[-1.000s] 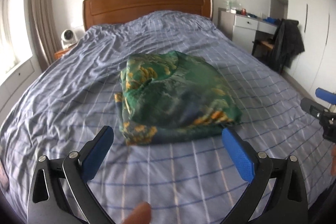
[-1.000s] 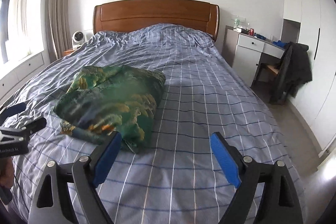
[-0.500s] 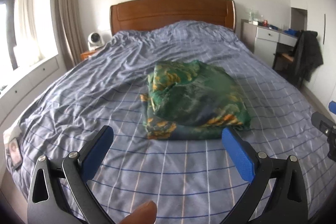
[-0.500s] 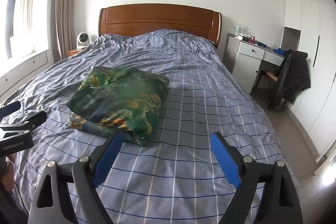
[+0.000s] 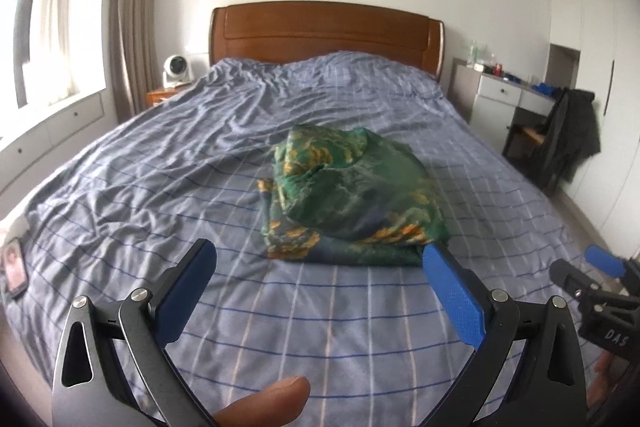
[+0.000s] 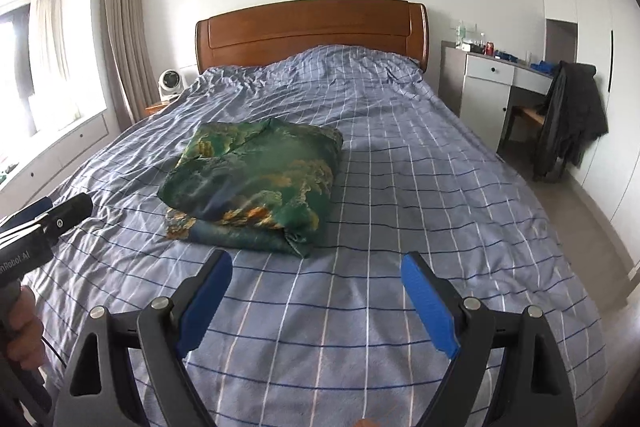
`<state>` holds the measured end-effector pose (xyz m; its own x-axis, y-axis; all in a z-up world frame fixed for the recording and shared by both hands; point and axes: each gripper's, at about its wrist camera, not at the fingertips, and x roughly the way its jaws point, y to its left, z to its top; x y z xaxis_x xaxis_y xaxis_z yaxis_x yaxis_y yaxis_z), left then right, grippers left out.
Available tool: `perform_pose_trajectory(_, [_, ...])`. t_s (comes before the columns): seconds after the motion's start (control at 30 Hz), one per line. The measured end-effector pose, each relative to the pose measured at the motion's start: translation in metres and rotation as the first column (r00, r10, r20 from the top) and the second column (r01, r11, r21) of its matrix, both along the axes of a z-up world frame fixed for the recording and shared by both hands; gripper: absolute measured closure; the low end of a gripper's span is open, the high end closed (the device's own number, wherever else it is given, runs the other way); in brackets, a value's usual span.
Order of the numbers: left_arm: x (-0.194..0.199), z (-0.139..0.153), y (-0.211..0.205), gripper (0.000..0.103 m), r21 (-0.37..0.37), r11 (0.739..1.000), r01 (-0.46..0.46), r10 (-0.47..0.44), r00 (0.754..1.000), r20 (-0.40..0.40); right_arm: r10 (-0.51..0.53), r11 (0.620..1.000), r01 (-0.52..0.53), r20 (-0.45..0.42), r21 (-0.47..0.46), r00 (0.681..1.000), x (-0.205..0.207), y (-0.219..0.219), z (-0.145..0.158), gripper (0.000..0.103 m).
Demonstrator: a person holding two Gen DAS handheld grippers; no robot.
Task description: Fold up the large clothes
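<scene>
Bedroom, mid-task: your left hand-held gripper (image 5: 316,267) hovers with jaws spread wide and empty, just short of the near edge of the folded green patterned garment (image 5: 352,191). That garment lies on the blue checked bed (image 6: 400,187), left of its middle. Your right hand-held gripper (image 6: 316,279), likewise wide open and holding nothing, hangs off the garment's near right corner.

**Lettering on the two gripper bodies**

Seen from the left wrist, the right gripper (image 5: 600,269) carries white letters "DAS" on its black body. Seen from the right wrist, the left gripper (image 6: 56,213) bears a cut-off "nRobot AI" on its black casing.
</scene>
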<state>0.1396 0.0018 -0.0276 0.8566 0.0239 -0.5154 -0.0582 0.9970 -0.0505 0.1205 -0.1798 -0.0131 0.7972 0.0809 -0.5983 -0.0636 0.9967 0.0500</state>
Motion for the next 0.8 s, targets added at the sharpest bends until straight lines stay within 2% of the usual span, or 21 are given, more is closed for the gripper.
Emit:
perform_pose_trajectory(0.1, [-0.004, 0.0, -0.004, 0.0, 0.015, 1.0, -0.01, 0.01, 1.0, -0.008, 0.002, 1.0, -0.002, -0.002, -0.008, 1.0, -0.004, 0.003, 0.002, 0.013])
perform_pose_trajectory(0.17, [-0.005, -0.001, -0.006, 0.0, 0.017, 1.0, -0.002, 0.003, 1.0, -0.016, 0.005, 1.0, -0.005, -0.003, -0.01, 1.0, -0.006, 0.004, 0.003, 0.004])
perform_pose_trajectory(0.27, [-0.006, -0.002, -0.011, 0.0, 0.026, 0.999, 0.018, -0.017, 0.999, -0.028, 0.007, 0.999, -0.007, 0.002, -0.034, 1.0, -0.01, 0.008, 0.007, 0.001])
perform_pose_trajectory(0.43, [-0.009, -0.002, -0.015, 0.0, 0.03, 0.999, 0.031, -0.029, 0.999, -0.042, 0.005, 0.998, -0.005, 0.013, -0.055, 1.0, -0.014, 0.011, 0.012, 0.001])
perform_pose_trajectory(0.8, [-0.008, 0.003, -0.015, 0.0, 0.062, 0.998, -0.006, 0.009, 0.998, -0.058, -0.012, 0.997, 0.011, -0.004, -0.081, 1.0, -0.014, 0.013, 0.014, 0.001])
